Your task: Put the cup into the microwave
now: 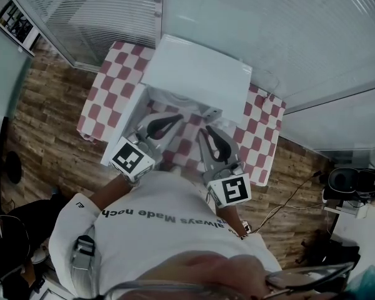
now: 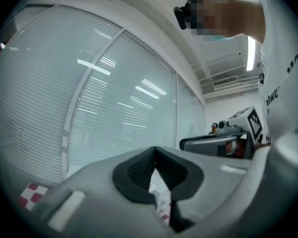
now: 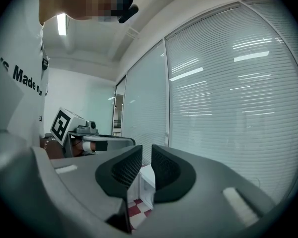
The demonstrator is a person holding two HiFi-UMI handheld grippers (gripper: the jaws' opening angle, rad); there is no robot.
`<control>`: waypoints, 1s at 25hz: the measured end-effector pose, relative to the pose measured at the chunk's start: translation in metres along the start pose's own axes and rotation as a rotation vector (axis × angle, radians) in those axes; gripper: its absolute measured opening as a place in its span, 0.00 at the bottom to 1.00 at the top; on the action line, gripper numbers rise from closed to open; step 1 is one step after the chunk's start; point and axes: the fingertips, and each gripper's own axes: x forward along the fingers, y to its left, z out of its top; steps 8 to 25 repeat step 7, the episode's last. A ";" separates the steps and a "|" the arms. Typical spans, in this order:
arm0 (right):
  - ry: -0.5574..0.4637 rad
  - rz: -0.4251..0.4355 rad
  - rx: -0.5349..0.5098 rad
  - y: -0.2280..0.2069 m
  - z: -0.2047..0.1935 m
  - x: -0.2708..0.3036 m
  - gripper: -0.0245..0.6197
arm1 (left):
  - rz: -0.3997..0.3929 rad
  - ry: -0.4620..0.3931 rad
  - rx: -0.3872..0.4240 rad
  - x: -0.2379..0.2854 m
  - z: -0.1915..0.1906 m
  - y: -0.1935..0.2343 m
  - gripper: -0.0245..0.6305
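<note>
microwave (image 1: 197, 70) sits on the red-and-white checked counter (image 1: 260, 133), with its door (image 1: 121, 127) swung wide out from its left side. left claw (image 2: 155, 151) is closed, pad tips meeting, nothing in it. it points at the microwave from just in front of the open front, on the door side. right claw (image 3: 146, 155) is almost closed, with a thin slit between the pads and nothing in the slit. it's just in front of the microwave too, toward its right side. through that slit i only get the microwave and a bit of checked cloth. cup (image 1: 210, 113): i read the small white thing at the right end of the microwave's open front as it, just beyond the right claw's tips and clear of both claws. it's too small in the head view for me to say whether it's inside the cavity or on the counter at the threshold.
</note>
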 end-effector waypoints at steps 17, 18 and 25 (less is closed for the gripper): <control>-0.001 -0.008 -0.003 0.005 0.001 -0.005 0.13 | -0.009 -0.006 -0.008 -0.005 -0.002 -0.007 0.04; -0.001 -0.008 -0.003 0.005 0.001 -0.005 0.13 | -0.009 -0.006 -0.008 -0.005 -0.002 -0.007 0.04; -0.001 -0.008 -0.003 0.005 0.001 -0.005 0.13 | -0.009 -0.006 -0.008 -0.005 -0.002 -0.007 0.04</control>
